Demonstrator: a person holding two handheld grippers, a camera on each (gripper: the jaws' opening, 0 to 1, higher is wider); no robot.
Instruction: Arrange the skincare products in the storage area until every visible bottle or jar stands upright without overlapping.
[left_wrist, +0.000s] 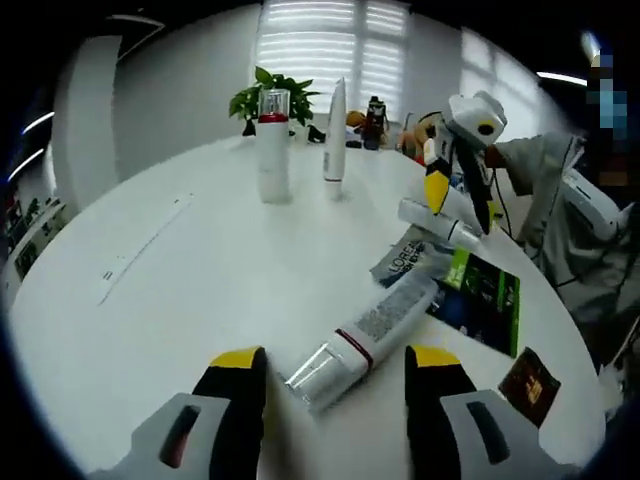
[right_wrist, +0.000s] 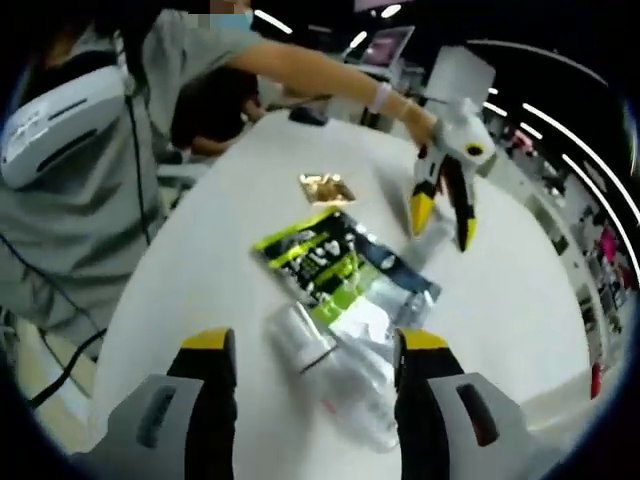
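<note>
**Two tubes down, one between each pair of jaws**

Two products are already standing at the upper middle of the left gripper view: a red-banded bottle (left_wrist: 272, 145) and a slim white tube (left_wrist: 335, 132), just apart from each other. We are holding the left gripper (left_wrist: 337, 372) with its jaws spread and empty, and a silver-capped tube (left_wrist: 362, 338) is lying flat between them, its long axis running from lower left to upper right, cap nearest us. We are reading that as the nearer pick for the left hand.

In the right gripper view, the right gripper (right_wrist: 314, 352) is also gaping open, over a clear bottle (right_wrist: 335, 375) lying on its side at the frame's lower centre; blur is hiding its cap end, so we are guessing there. This view is also showing the green sachet (right_wrist: 312, 257) and a small brown packet (right_wrist: 325, 187) on the white table (right_wrist: 200, 300).
</note>
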